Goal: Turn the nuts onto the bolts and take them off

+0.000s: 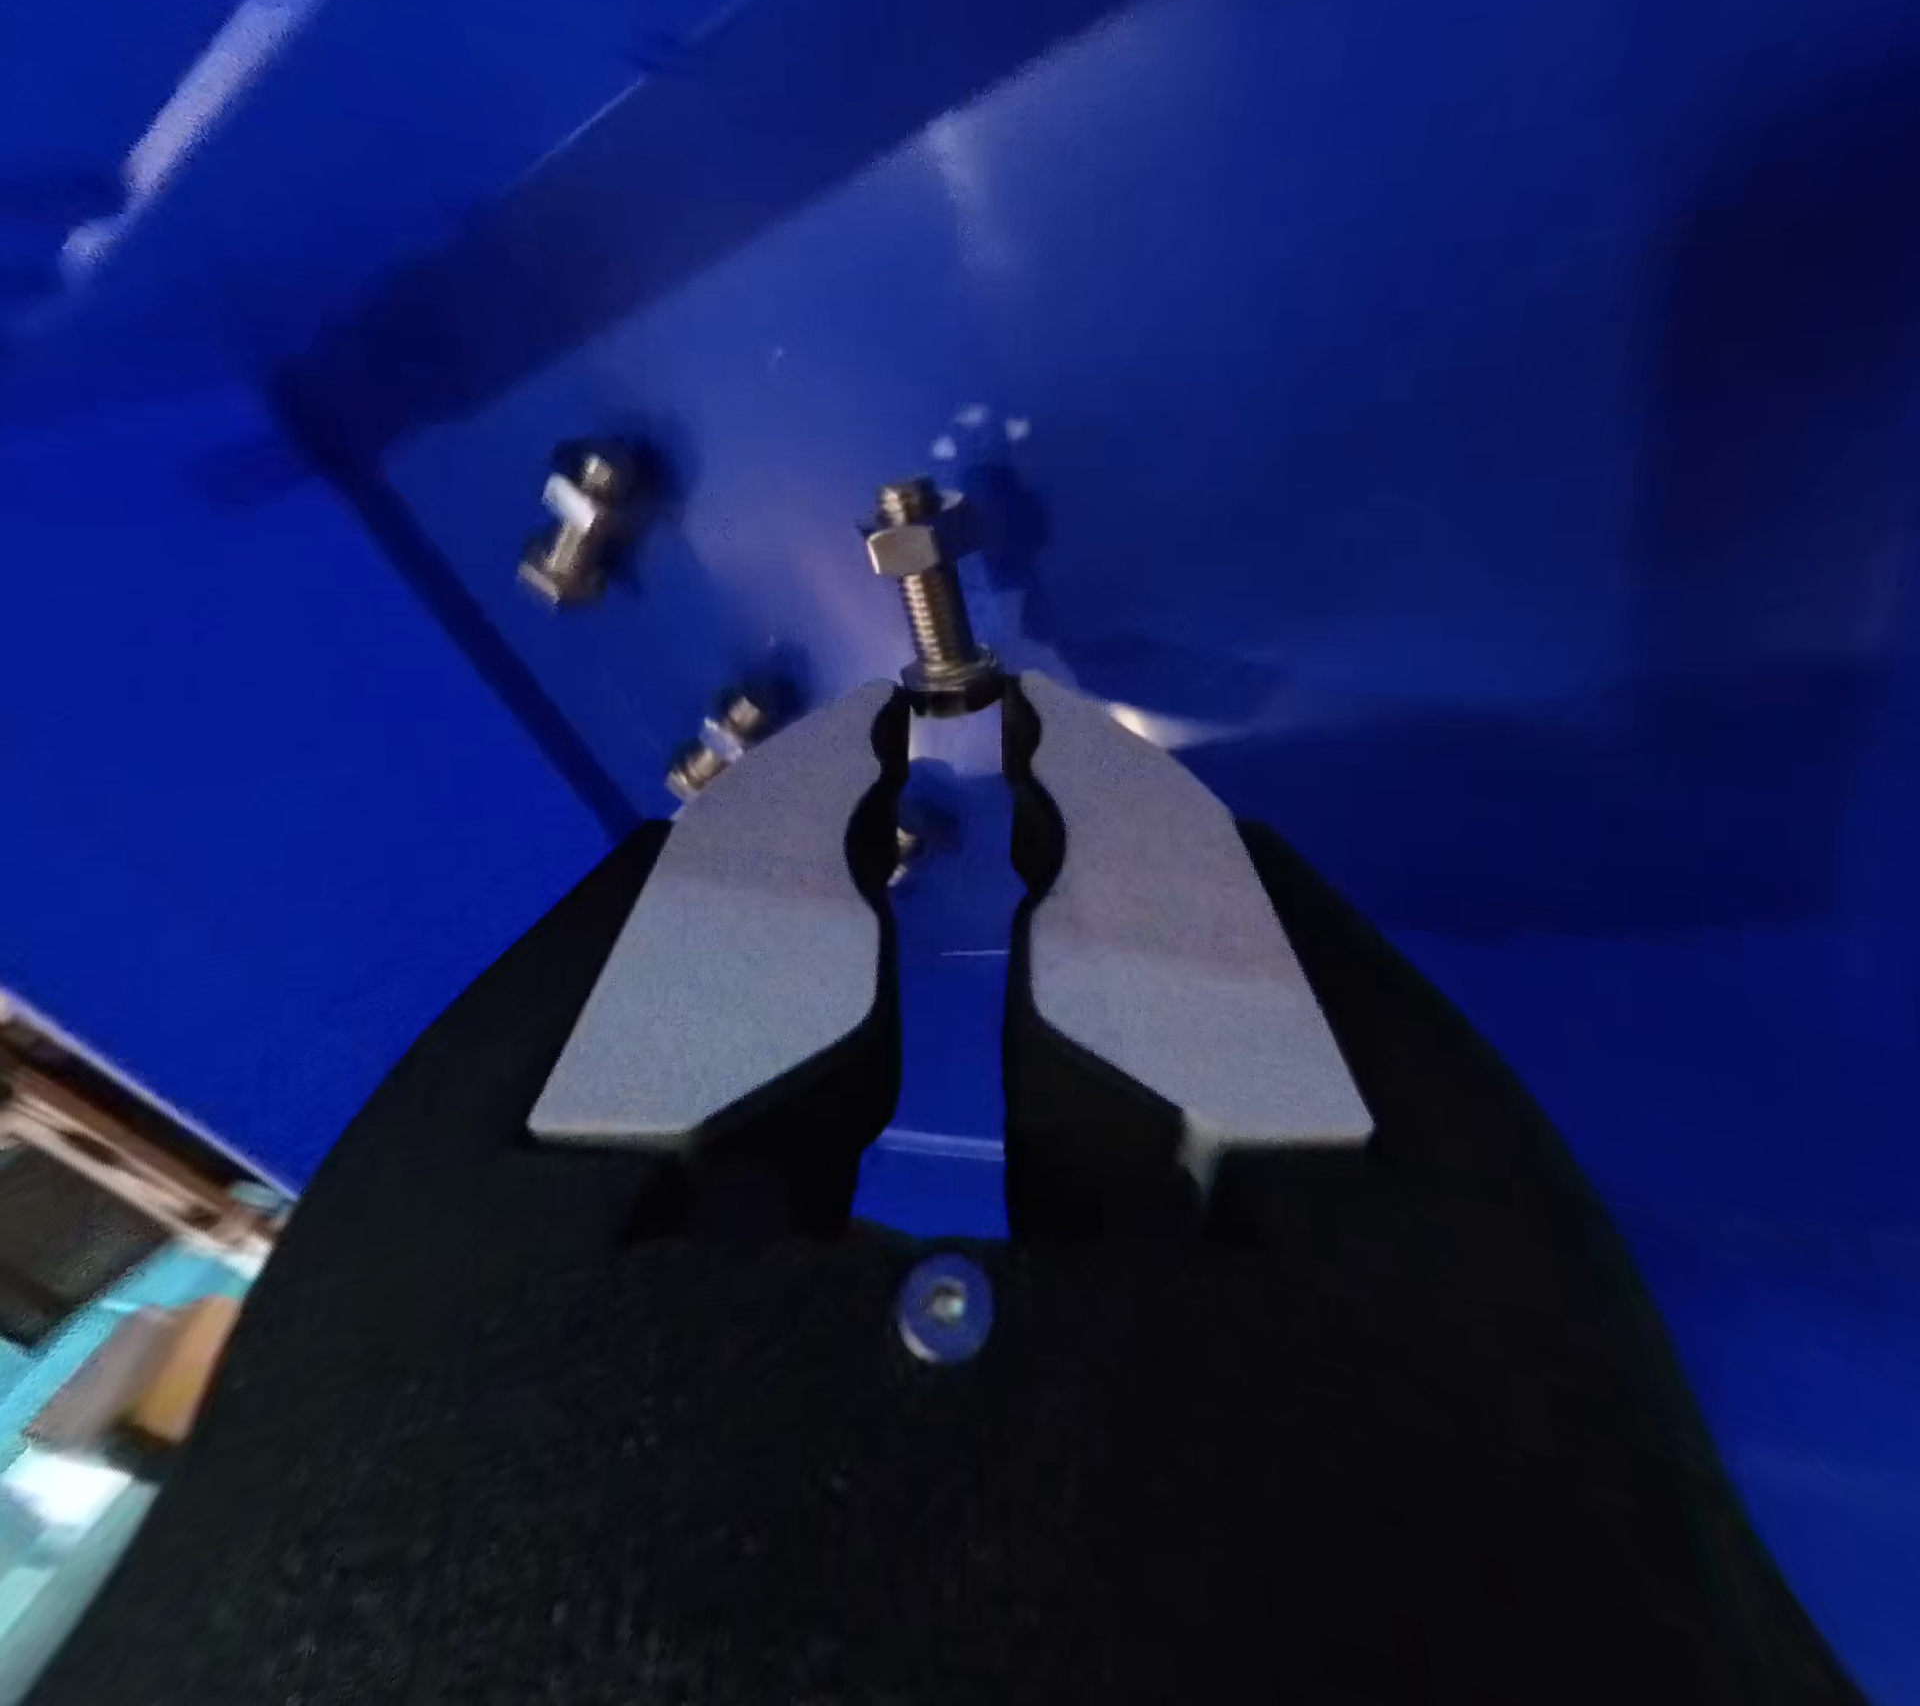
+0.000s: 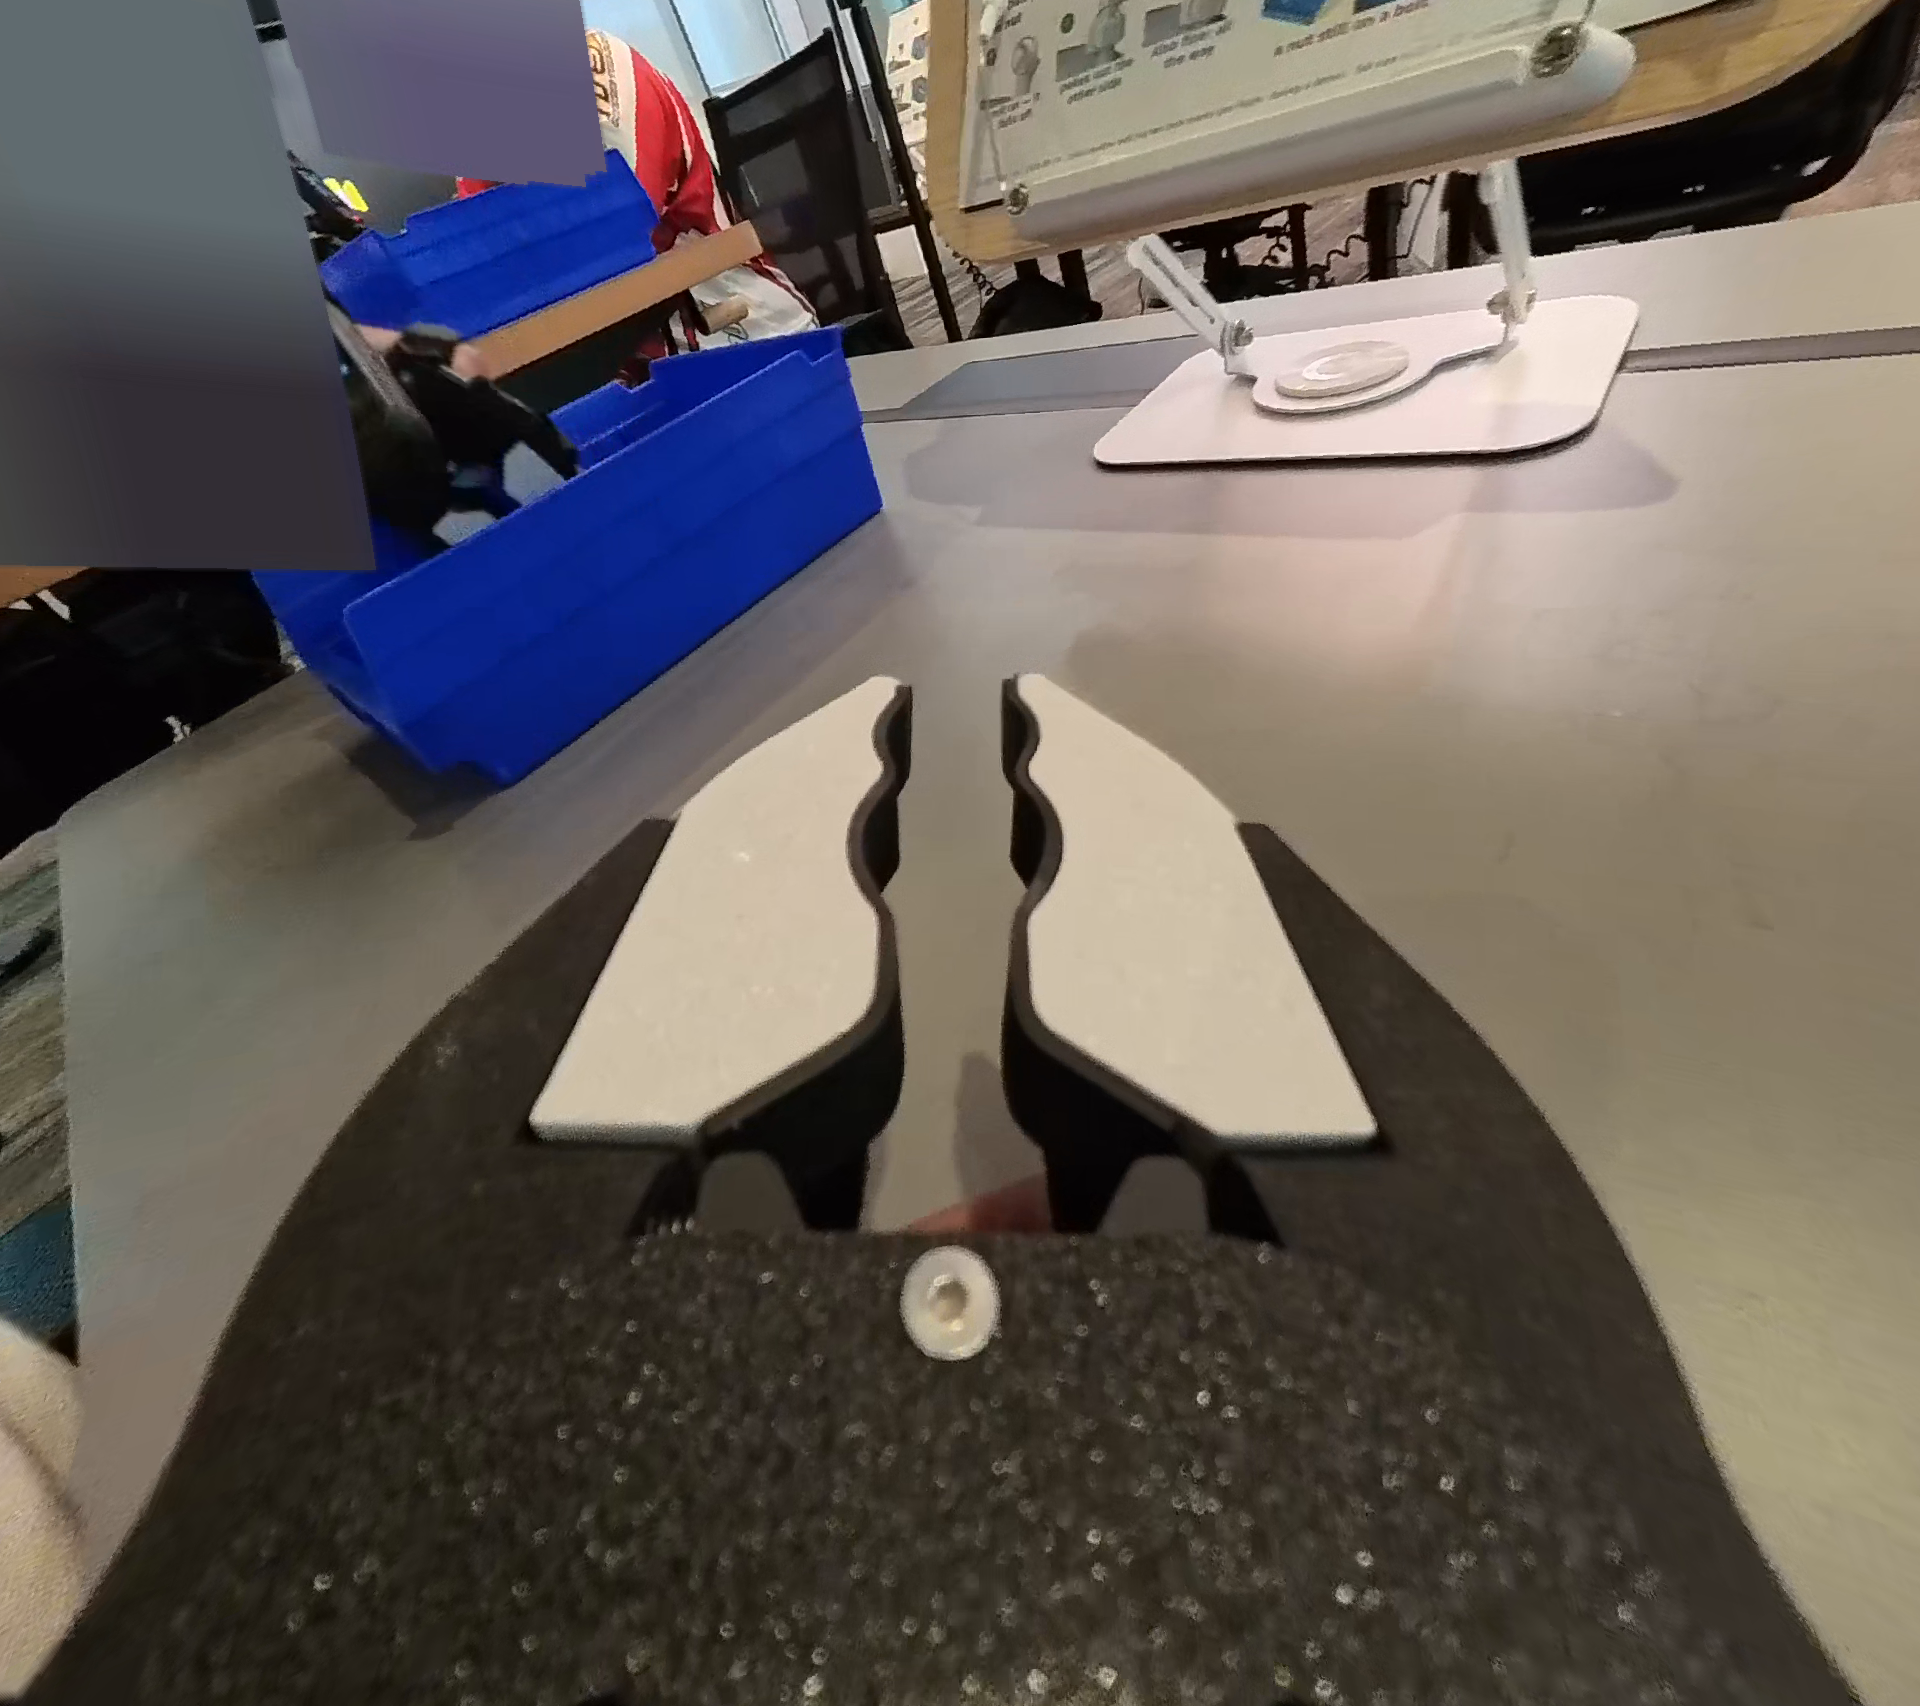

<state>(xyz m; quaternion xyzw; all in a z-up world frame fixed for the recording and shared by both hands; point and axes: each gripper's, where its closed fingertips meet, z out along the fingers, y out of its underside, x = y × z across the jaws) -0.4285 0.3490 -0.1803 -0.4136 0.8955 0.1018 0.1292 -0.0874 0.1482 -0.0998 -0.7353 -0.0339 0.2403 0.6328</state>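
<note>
- Your left hand-held gripper [image 1: 954, 700] is clamped on the head of a bolt [image 1: 932, 607] inside the blue bin [image 1: 1351, 285], shank pointing away.
- A nut [image 1: 902, 553] sits near that bolt's far end, so this 1 looks threaded on.
- 2 more bolts [image 1: 574, 536] lie on the bin floor with nuts on them; a 3rd fastener under the fingers is unclear.
- Your right hand-held gripper [image 2: 956, 700] hovers over the table [image 2: 1455, 721], jaws slightly parted, empty.
- Taking nuts off seems not yet started.

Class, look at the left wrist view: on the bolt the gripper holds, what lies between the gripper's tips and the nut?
Only bare threaded shank of the bolt lies between the left gripper and the nut, in the left wrist view.
</note>
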